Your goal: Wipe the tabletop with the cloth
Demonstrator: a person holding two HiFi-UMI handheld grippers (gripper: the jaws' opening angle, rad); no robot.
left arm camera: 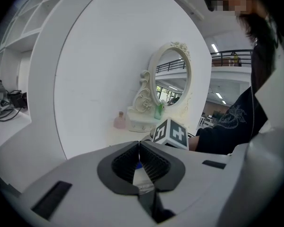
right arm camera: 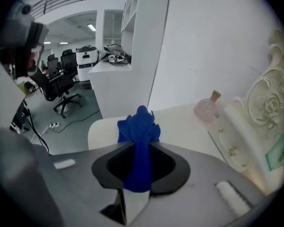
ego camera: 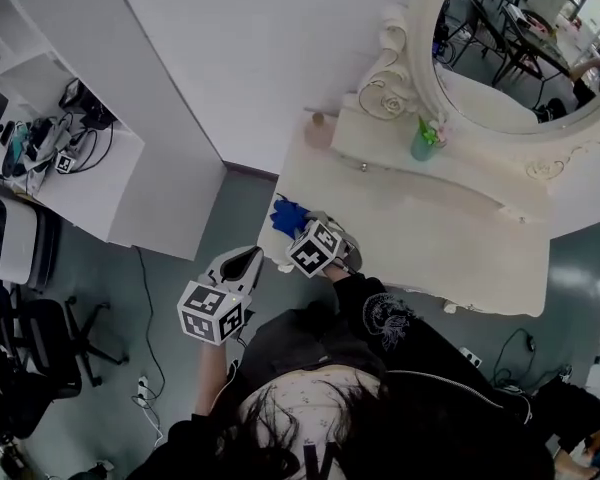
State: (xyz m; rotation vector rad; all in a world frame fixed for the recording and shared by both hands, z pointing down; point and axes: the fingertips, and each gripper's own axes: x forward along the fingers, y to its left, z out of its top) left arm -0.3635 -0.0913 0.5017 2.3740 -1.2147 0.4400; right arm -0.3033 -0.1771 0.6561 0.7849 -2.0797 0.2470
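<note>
Cloth (right arm camera: 141,124), blue, is pinched in my R gripper (right arm camera: 141,144), its bunched end poking past the jaws over the tabletop (ego camera: 430,243) near its front-left corner. My L gripper (left arm camera: 139,144) has jaws pressed together w/ nothing between, held off the tabletop edge, over the floor.

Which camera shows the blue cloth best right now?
The right gripper view: the blue cloth fills the centre, clamped between the jaws of the right gripper and bunched beyond them. The head view shows only a small blue patch at the left end of the tabletop. The left gripper view shows at most a blue speck.
</note>
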